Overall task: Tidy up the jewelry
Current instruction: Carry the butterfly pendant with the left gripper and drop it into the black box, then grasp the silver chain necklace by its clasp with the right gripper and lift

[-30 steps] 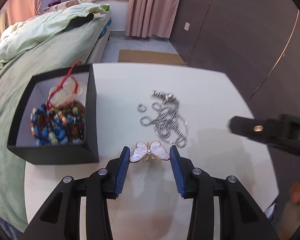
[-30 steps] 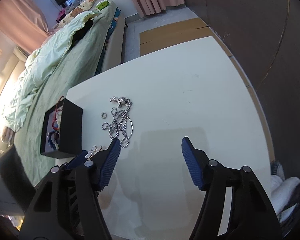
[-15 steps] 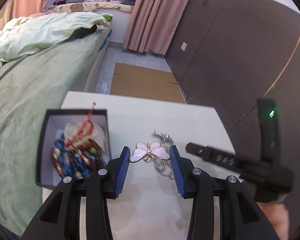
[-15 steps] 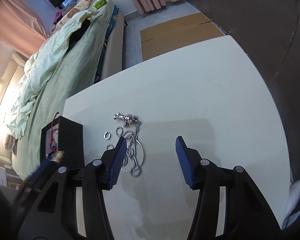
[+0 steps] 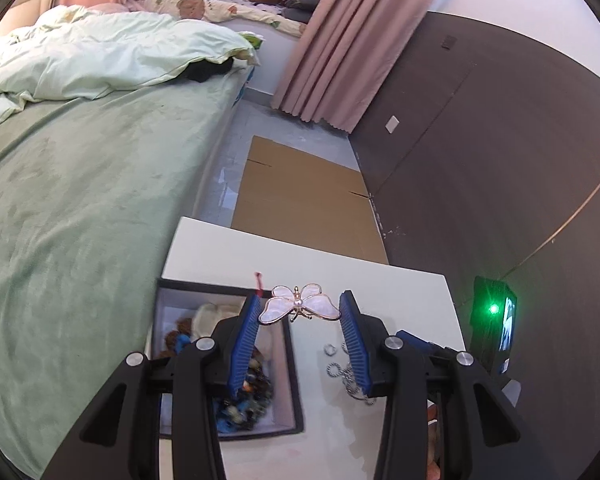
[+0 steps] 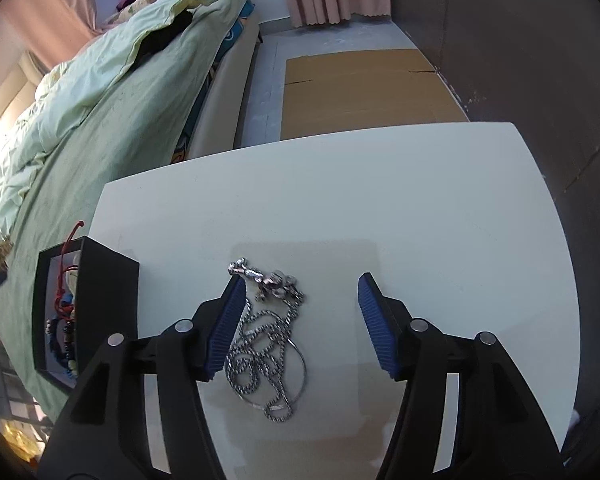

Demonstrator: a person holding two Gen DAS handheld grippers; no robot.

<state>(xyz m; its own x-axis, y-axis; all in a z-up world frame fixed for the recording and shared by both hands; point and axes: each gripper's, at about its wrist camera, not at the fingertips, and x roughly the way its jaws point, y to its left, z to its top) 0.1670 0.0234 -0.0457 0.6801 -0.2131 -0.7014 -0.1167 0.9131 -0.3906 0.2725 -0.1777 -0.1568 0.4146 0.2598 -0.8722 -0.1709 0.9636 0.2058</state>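
Observation:
My left gripper (image 5: 299,312) is shut on a pearly white butterfly brooch (image 5: 299,305) with a gold rim and holds it in the air above the right wall of the black jewelry box (image 5: 294,368). The box holds bead bracelets and a red cord and also shows in the right wrist view (image 6: 108,300). My right gripper (image 6: 300,312) is open and empty, low over a tangled silver chain necklace (image 6: 266,344) on the white table (image 6: 380,200). The chain lies between its fingers, nearer the left one. The chain (image 5: 346,374) shows partly behind the left gripper's right finger.
A small silver ring (image 5: 330,349) lies on the table beside the chain. A bed with green bedding (image 5: 80,180) runs along the table's left side. Cardboard (image 5: 304,196) lies on the floor beyond the table. A dark wall stands to the right.
My left gripper has lifted the butterfly brooch off the table and carried it left, over the box. My right gripper has moved forward and left until the chain lies between its fingers.

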